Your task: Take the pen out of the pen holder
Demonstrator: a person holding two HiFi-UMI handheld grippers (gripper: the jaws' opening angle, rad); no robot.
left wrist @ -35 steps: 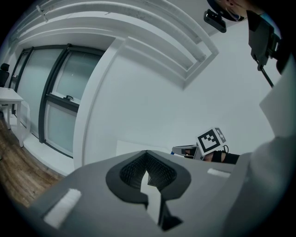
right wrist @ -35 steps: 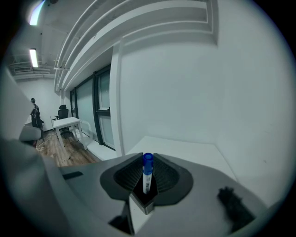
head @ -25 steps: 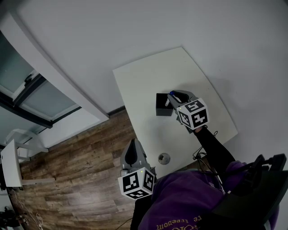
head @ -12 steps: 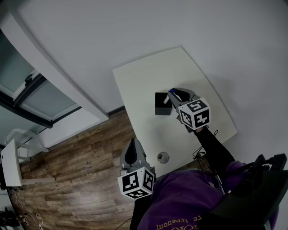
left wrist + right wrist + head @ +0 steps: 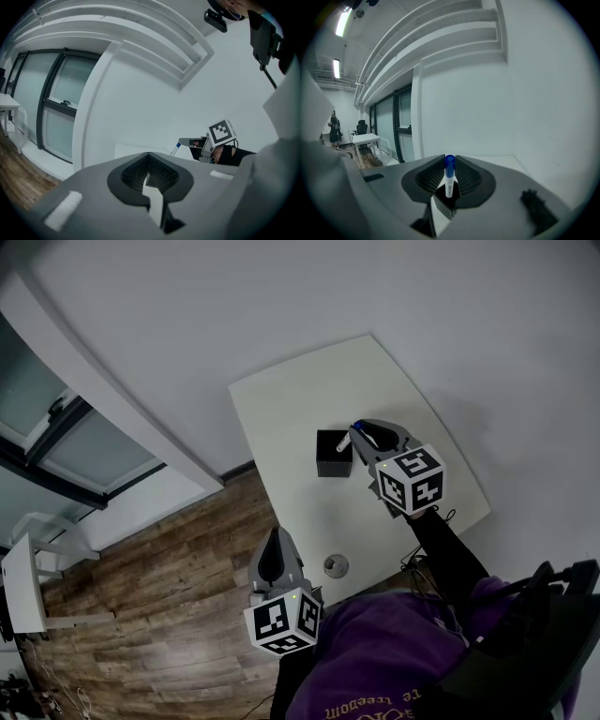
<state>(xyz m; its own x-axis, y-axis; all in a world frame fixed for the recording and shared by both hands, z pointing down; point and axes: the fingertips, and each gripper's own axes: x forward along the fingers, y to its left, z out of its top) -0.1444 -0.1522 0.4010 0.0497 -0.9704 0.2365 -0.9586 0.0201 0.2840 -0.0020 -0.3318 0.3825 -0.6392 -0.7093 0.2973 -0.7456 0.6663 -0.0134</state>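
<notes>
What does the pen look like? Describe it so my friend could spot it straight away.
Find the cream-white table, then the black square pen holder standing on it. Just right of that holder, the right tongs are shut on a thin white pen; its blue cap sets it apart from everything nearby.

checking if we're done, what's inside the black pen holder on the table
Nothing sticks out of the pen holder; its dark inside hides the bottom. The pen is clamped in the right tool, close by the holder's side.
</notes>
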